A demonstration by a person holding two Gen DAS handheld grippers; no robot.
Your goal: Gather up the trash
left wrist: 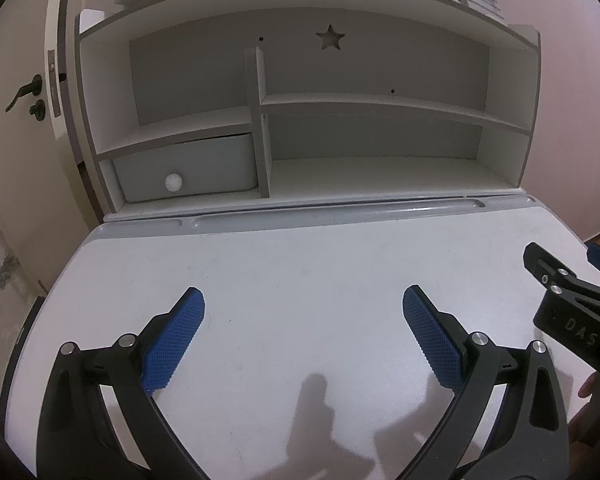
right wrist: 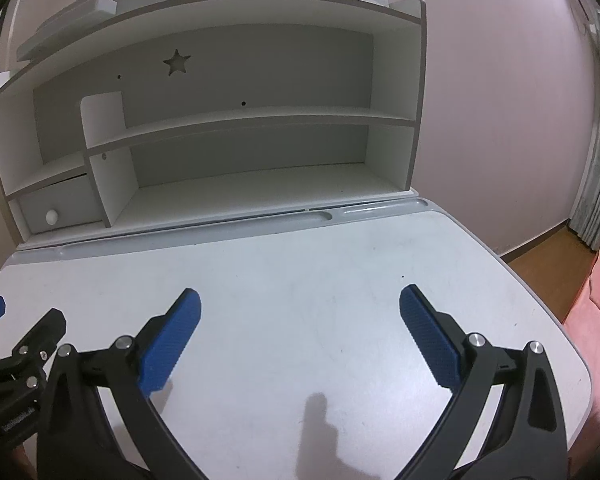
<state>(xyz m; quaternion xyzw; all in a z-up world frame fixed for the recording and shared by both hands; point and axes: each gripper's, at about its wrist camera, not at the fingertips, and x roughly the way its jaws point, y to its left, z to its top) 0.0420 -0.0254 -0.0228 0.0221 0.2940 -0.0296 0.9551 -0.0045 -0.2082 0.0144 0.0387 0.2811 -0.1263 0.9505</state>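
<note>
Both hand-held grippers [left wrist: 303,300] [right wrist: 300,300] spread above desk [left wrist: 300,256].

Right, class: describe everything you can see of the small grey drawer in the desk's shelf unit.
The grey drawer sits in the lowest left compartment of the white shelf unit, under a short shelf and beside the upright divider. It looks like smooth plastic, a box with rounded corners and one round white knob low on its front. It appears pushed in, slightly askew. Nothing else touches it; both grippers are well away.
</note>
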